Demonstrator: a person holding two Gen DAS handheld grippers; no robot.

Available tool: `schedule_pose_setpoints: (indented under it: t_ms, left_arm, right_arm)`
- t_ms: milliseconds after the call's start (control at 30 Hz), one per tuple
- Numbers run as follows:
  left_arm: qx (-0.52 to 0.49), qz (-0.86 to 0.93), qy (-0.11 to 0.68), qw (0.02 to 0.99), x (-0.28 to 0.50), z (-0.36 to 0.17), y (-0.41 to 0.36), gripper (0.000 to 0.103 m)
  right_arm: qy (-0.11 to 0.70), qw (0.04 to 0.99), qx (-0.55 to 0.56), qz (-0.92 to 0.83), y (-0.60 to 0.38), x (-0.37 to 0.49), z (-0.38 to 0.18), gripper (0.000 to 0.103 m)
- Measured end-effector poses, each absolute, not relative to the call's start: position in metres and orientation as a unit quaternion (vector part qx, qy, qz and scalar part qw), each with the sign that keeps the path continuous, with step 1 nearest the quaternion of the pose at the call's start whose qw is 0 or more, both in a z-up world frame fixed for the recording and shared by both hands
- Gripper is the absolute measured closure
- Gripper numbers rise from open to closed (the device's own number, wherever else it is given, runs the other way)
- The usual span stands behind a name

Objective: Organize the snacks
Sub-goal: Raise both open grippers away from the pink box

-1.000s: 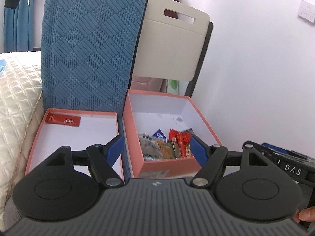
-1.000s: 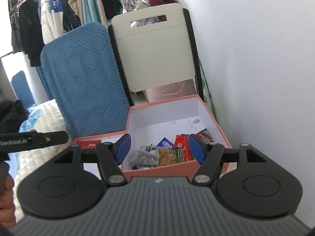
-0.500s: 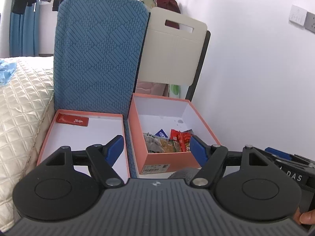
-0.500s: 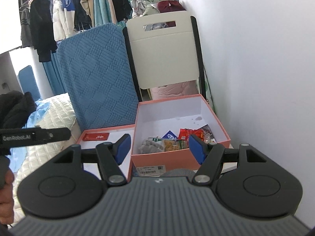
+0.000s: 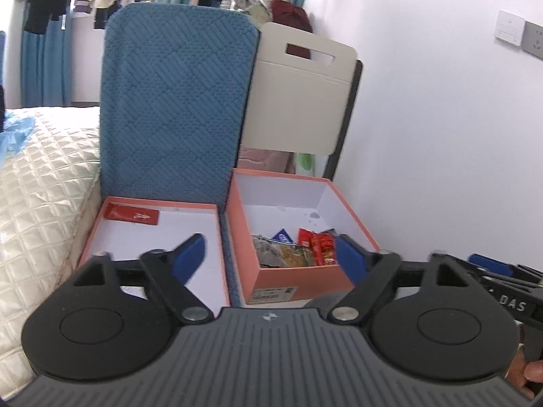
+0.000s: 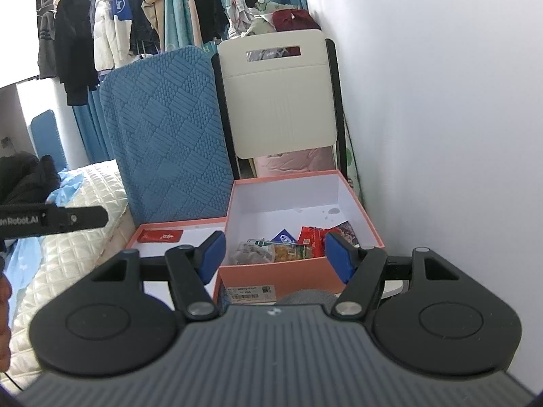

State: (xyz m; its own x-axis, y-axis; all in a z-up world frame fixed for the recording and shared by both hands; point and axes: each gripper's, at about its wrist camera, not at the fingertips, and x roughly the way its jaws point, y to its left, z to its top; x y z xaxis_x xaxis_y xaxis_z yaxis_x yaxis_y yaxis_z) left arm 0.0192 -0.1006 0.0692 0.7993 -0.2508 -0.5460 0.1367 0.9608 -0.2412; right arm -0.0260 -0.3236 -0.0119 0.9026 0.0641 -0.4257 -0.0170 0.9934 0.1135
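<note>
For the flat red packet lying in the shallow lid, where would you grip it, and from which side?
The red packet lies flat in the far left corner of the shallow lid, close to two walls. Probably best to come from above and pinch its free near-right edge, where bare floor leaves finger room.

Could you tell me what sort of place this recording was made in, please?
Most likely a bedroom: a quilted bed lies at the left, clothes hang on a rail behind, and a folding chair stands against the wall.

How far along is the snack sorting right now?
Done: one red packet lies in the shallow lid. In hand: nothing; left gripper, jaws just opened wider, and right gripper are both empty. Left: the snack pile in the deep box.
</note>
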Motion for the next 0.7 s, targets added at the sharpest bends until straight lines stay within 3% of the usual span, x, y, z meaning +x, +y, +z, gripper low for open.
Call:
schedule_pose_setpoints:
  t_ms: [167,233,267,300,700]
  left_arm:
    - [-0.099,-0.086,0.305,0.943,0.0188,0.0699,-0.0951,0.002]
    - [-0.096,-0.080,0.303,0.945,0.0178,0.0712,-0.0943,0.000]
    - [-0.094,-0.078,0.303,0.945,0.0173,0.0713,-0.0949,0.000]
    - [-0.093,-0.076,0.304,0.945,0.0171,0.0715,-0.0953,0.000]
    - [-0.096,-0.069,0.315,0.942,0.0185,0.0692,-0.0961,0.000]
  right_arm:
    - [0.222,0.974,0.043,0.010,-0.3224,-0.0279,-0.0142,0.035]
    - [0.223,0.974,0.044,0.008,-0.3235,-0.0264,-0.0149,0.019]
    - [0.224,0.974,0.046,0.009,-0.3242,-0.0262,-0.0149,0.005]
    - [0.224,0.973,0.048,0.009,-0.3248,-0.0257,-0.0151,0.000]
    - [0.235,0.971,0.051,0.012,-0.3215,-0.0259,-0.0198,0.000]
